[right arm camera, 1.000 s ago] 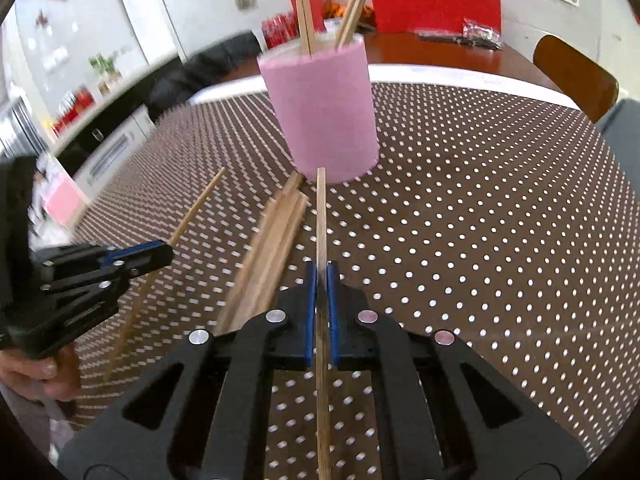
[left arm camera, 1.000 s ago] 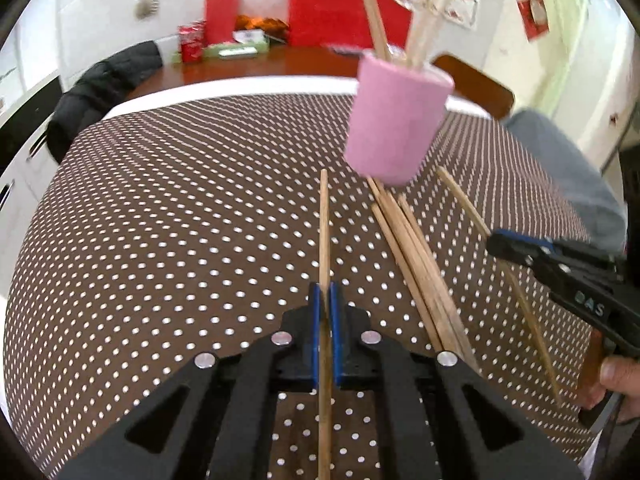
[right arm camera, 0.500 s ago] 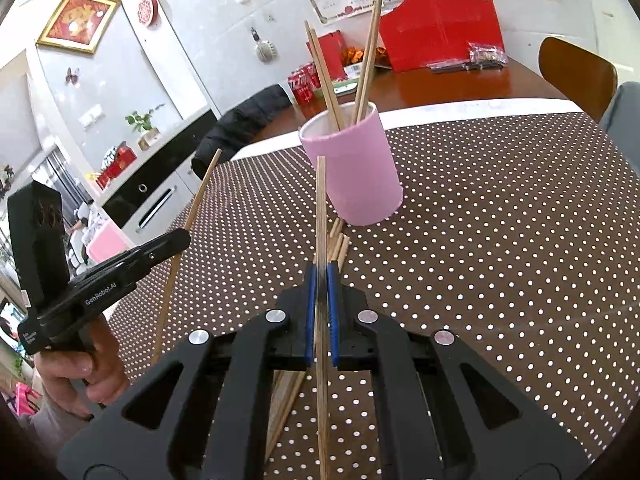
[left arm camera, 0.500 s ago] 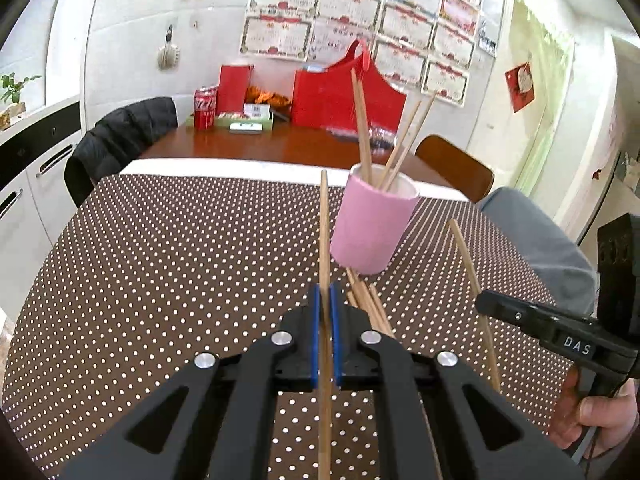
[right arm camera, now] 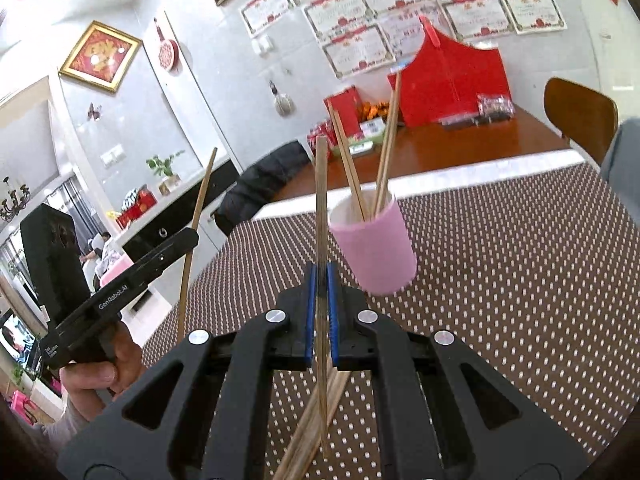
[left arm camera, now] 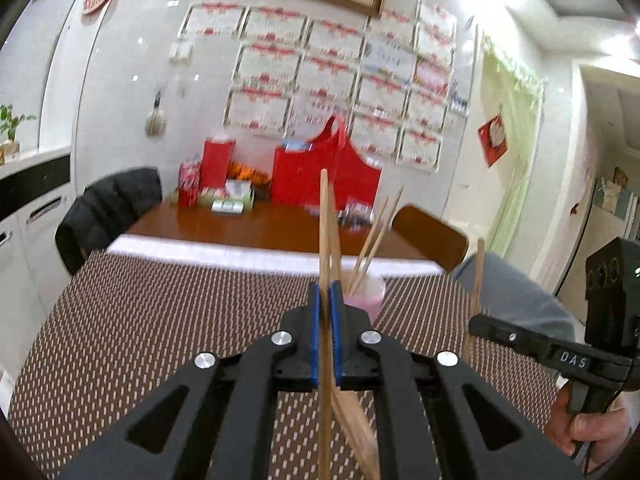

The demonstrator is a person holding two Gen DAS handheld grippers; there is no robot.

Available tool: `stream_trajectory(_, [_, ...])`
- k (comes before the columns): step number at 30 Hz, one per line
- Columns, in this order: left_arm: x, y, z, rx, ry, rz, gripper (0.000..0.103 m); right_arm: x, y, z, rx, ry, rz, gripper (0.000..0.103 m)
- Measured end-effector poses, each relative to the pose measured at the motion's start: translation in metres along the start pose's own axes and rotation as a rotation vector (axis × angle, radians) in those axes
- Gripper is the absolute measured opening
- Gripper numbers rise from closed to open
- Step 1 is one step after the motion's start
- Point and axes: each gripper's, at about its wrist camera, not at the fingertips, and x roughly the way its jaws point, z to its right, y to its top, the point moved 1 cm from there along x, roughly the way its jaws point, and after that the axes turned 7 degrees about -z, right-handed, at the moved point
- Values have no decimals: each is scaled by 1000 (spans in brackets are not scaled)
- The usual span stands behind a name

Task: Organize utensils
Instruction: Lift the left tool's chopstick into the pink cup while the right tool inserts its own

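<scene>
The left hand-held gripper (left arm camera: 326, 300) was clenched on a wooden chopstick (left arm camera: 325, 216), its blue pads pressed against the shaft, the stick slanting up off the counter (left arm camera: 160, 320). The right hand-held gripper (right arm camera: 320, 280) gripped a second chopstick (right arm camera: 321, 184) the same way. The pink cup (right arm camera: 376, 248) stood upright on the dotted cloth toward the counter's far edge, with several chopsticks (right arm camera: 386, 148) leaning inside it. Loose chopsticks (right arm camera: 308, 432) lay in a bundle on the counter on the near side of the cup, partly hidden under the grippers.
</scene>
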Motion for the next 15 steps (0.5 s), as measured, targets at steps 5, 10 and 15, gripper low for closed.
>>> stream_trajectory(5, [8,38,7,21,-50,92,5,-4,32,-5,-22,7,73,6])
stream_trajectory(10, [26,76,10,11,-99,152,5,-7,65,-12,-49,14,120,6])
stream_trajectory(15, [36,102,19,17,-139,260,5,-12,98,-16,-80,9,164,6])
